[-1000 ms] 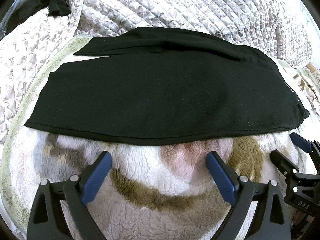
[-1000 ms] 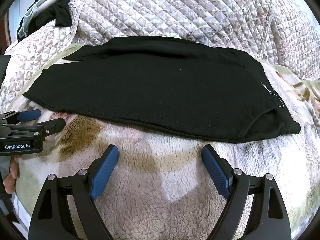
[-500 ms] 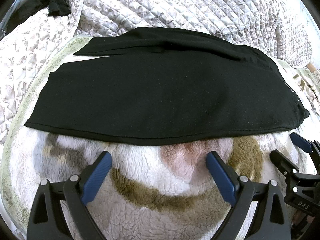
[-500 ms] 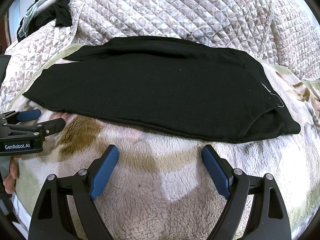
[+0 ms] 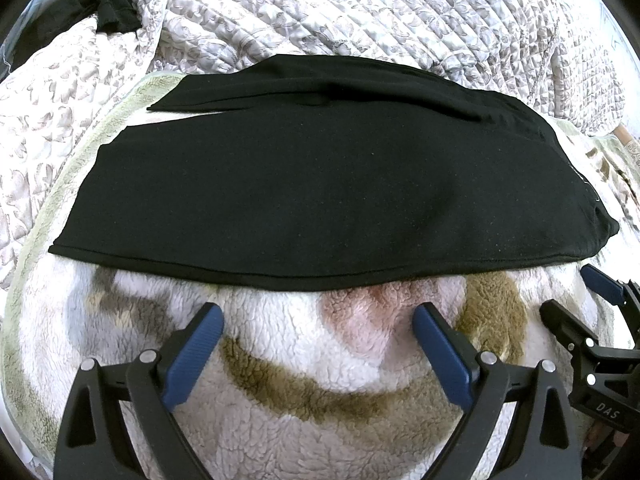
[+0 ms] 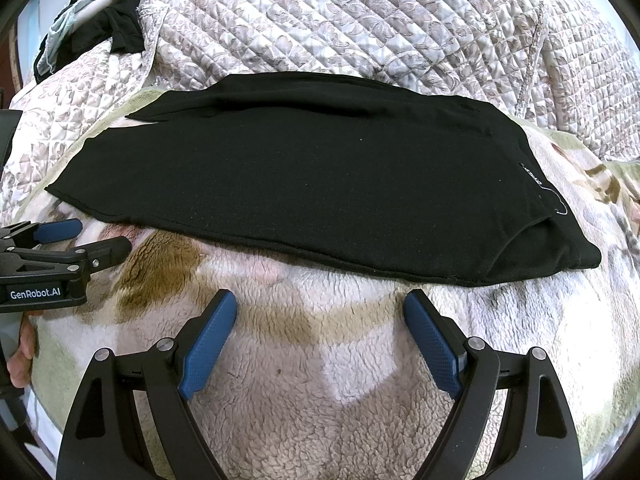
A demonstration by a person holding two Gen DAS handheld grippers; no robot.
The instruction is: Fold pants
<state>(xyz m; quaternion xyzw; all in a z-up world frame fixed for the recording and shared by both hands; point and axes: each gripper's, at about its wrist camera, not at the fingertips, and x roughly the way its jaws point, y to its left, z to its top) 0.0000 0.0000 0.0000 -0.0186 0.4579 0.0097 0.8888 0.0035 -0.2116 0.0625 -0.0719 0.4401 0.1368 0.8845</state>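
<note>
Currently, the black pants (image 5: 320, 184) are being shown laid flat across a fleece blanket (image 5: 312, 360), spreading from 9 to 3 o'clock in both wrist views, with one leg stacked over the other and the waistband end (image 6: 560, 220) lying toward 3 o'clock. A small white label (image 6: 534, 176) is being seen near that end. The hem edge nearest the cameras is being left untouched. The left gripper (image 5: 318, 316) is being held wide apart at 6 o'clock, just short of that edge, with nothing between its blue pads (image 5: 192, 356). The right gripper (image 6: 320, 304) is likewise being held wide and empty near the hem. Beyond the pants, a quilted bedspread (image 6: 360, 20) is being seen toward 12 o'clock, and dark clothing (image 6: 120, 28) at 10 o'clock.
</note>
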